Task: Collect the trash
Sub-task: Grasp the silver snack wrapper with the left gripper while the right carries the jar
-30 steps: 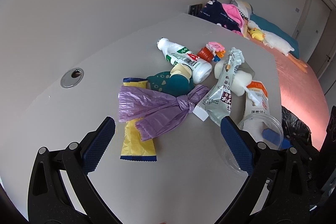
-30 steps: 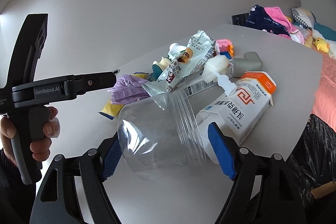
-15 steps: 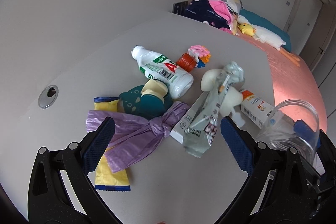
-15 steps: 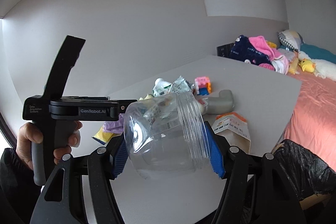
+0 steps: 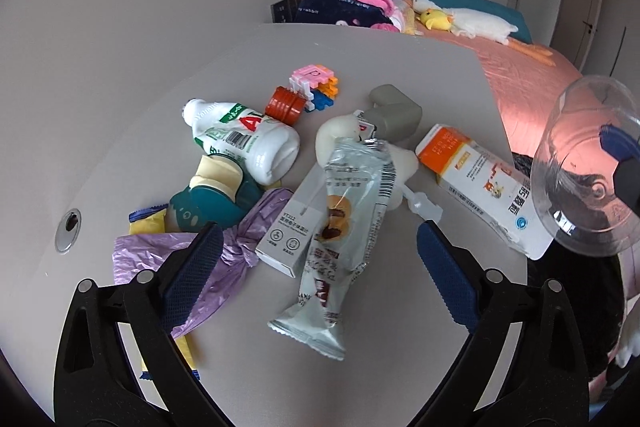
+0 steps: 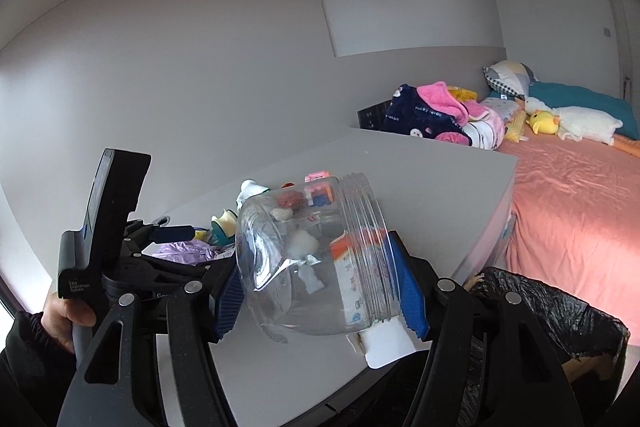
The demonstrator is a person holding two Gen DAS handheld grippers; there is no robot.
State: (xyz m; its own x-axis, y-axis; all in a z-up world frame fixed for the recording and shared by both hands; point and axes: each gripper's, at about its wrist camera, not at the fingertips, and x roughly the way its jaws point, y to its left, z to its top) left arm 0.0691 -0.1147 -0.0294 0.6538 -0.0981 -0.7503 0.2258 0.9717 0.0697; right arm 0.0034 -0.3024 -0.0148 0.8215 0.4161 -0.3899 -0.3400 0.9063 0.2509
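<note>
My right gripper [image 6: 320, 287] is shut on a clear plastic jar [image 6: 312, 259] and holds it on its side above the table's right edge; the jar also shows in the left wrist view [image 5: 584, 171]. A bin lined with a black bag [image 6: 552, 319] stands below to the right. My left gripper [image 5: 316, 263] is open and empty, low over a silver snack wrapper [image 5: 340, 239]. Around it lie a white box [image 5: 292, 223], a purple bag [image 5: 224, 259], a white milk bottle [image 5: 244, 139], an orange-and-white carton [image 5: 480, 183] and a yellow wrapper [image 5: 148, 227].
On the grey table [image 5: 400, 59] also lie a teal toy [image 5: 212, 199], a red cap [image 5: 284, 105], coloured bricks [image 5: 316, 87], a grey plastic piece [image 5: 396, 113] and a white pump bottle [image 5: 340, 139]. A bed [image 6: 572, 195] with plush toys stands beyond the table.
My right gripper has lifted the jar off the table and carried it right, toward the bin. My left gripper has moved right, from over the purple bag to over the silver wrapper.
</note>
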